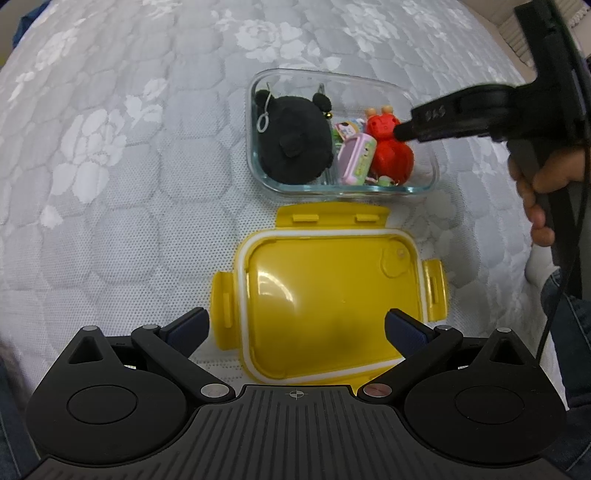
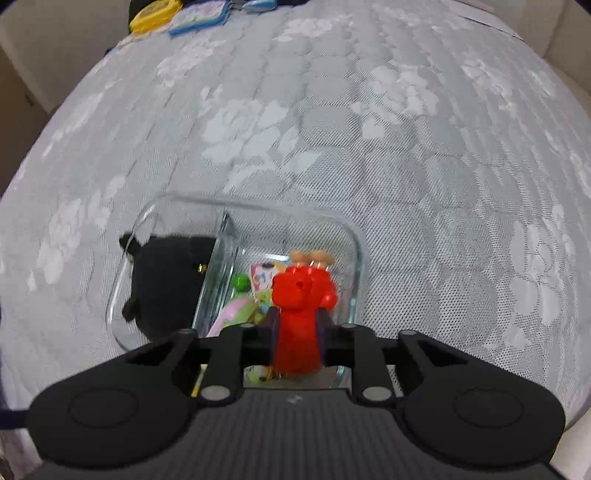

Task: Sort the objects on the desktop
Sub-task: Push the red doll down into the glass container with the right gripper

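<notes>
Left gripper hovers over the yellow lid, jaws spread wide w/ nothing between them. The lid lies inside-up on the grey flowered bed cover, its long axis running left-right in the left wrist view, clip tabs sticking out on the left, far and right sides.

Just beyond the lid's far edge sits the glass box, long axis also left-right, a glass divider splitting it into 2 compartments. Left compartment: black plush toy, filling most of it, ears toward the box's far wall. Right compartment, left to right: a pink case leaning on its side among small colourful bits too jumbled to name, then the red figure. The figure stands roughly upright, long axis near vertical, head toward the far wall w/ two tan bumps on top.

Right gripper reaches into the right compartment from the box's right side, jaws pinching the red figure at its body, pads on both flanks; a person's hand grips its handle.

Far left corner of the cover, right wrist view: a yellow item & a blue-edged one, well apart from the box.
</notes>
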`<control>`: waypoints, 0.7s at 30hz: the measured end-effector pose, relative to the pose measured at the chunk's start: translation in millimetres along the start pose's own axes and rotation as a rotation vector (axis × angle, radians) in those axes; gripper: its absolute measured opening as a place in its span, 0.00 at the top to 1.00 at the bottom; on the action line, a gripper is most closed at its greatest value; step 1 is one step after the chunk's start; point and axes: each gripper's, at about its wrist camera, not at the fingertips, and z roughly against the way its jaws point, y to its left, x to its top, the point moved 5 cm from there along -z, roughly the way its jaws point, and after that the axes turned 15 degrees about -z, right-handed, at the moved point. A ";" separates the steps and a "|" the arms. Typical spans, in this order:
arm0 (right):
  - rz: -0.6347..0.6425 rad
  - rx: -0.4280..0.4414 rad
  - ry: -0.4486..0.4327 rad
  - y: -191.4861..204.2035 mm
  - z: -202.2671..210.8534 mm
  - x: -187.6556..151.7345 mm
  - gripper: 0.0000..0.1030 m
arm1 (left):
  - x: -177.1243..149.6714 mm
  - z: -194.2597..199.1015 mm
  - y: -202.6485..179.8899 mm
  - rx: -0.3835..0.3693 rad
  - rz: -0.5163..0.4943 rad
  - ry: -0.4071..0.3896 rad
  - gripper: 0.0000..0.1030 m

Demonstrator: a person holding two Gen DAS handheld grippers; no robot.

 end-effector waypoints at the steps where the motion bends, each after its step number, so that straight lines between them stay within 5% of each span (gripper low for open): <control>1: -0.014 0.014 0.008 -0.5 1.1 1.7 0.72 | -0.1 -0.4 0.4 0.000 0.001 0.002 0.00; 5: -0.017 0.021 0.043 1.4 -3.4 0.6 0.54 | 0.0 -0.4 0.8 0.001 0.002 0.001 0.00; 21: 0.199 -0.143 0.047 22.9 -40.9 -18.4 0.49 | -0.3 1.7 4.2 -0.017 0.009 -0.005 0.00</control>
